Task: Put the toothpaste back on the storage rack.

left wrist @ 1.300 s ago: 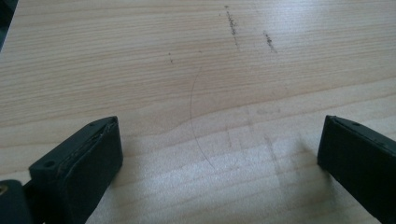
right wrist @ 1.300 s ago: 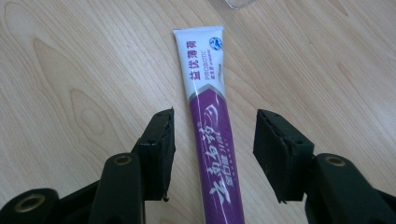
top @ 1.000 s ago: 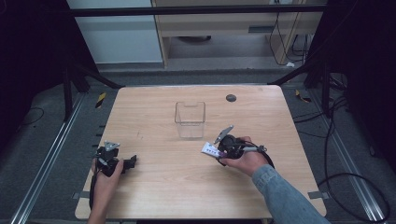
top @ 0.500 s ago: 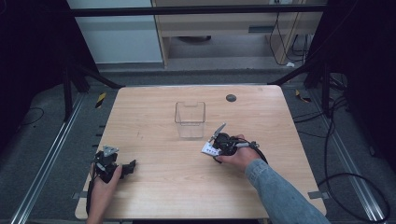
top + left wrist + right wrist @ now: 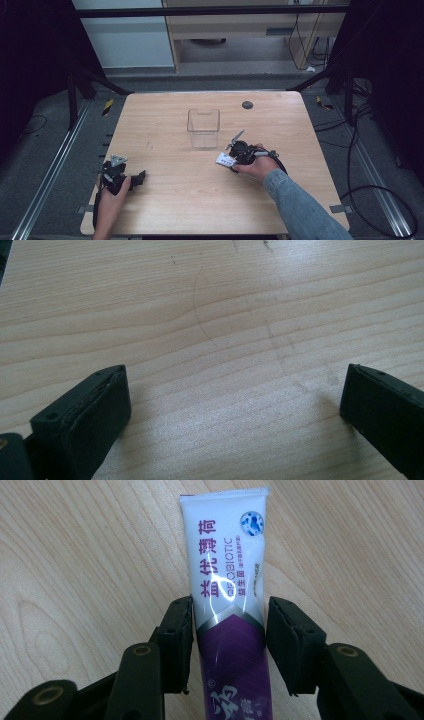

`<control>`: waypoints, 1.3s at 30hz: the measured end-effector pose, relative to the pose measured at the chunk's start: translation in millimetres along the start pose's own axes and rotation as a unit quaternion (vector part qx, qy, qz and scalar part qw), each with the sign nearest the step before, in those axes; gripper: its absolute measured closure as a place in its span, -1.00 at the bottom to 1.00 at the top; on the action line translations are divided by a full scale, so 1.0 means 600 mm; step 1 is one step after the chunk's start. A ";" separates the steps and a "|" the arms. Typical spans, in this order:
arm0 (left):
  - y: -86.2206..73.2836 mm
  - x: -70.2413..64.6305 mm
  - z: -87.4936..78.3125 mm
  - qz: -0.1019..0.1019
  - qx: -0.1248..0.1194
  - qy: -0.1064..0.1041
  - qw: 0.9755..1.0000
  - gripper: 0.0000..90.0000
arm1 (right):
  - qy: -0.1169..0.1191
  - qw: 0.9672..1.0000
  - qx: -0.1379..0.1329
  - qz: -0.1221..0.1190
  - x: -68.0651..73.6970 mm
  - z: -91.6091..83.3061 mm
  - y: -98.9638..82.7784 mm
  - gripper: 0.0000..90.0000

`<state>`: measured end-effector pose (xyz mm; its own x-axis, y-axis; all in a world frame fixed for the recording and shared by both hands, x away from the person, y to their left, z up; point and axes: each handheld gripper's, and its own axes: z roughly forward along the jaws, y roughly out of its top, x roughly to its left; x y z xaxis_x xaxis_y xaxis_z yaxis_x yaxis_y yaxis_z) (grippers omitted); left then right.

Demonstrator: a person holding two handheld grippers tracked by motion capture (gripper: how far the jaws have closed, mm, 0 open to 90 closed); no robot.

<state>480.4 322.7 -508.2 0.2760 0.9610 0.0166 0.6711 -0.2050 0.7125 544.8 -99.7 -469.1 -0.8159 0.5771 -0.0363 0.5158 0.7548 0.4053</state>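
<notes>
wooden table [image 5: 200,200], right gripper [image 5: 229,630] closing around toothpaste tube [image 5: 227,580]

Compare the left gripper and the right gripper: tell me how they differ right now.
The left gripper has its fingers spread wide over bare table; the right gripper has been closing its fingers around a white-and-purple toothpaste tube, left finger about touching, a thin gap at the right. The left sits near the table's front edge, the right beside a clear container. Both are hand-held and low.

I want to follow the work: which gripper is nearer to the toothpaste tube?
The right gripper: its jaws, just closing, stand on both sides of the toothpaste tube on the table. The left gripper rests apart, near the table's front left corner.
</notes>
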 end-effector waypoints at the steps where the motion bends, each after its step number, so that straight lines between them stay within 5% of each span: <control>1: 0.000 0.000 0.000 0.000 0.000 0.000 1.000 -1.00 | 0.000 1.000 0.000 -0.003 -0.001 0.001 0.000 0.20; 28: 0.000 0.000 0.001 0.000 0.000 0.000 1.000 -1.00 | -0.008 0.999 0.041 -0.015 0.004 0.008 0.016 0.29; 39: 0.000 0.000 0.001 0.000 0.000 0.000 1.000 -1.00 | -0.025 0.998 0.057 -0.029 0.009 0.005 0.026 0.55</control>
<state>480.9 322.7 -508.3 0.2761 0.9610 0.0166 0.6707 -0.2050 0.7129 549.2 -83.8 -465.7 -0.8320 0.5450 -0.1036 0.4974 0.8156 0.2955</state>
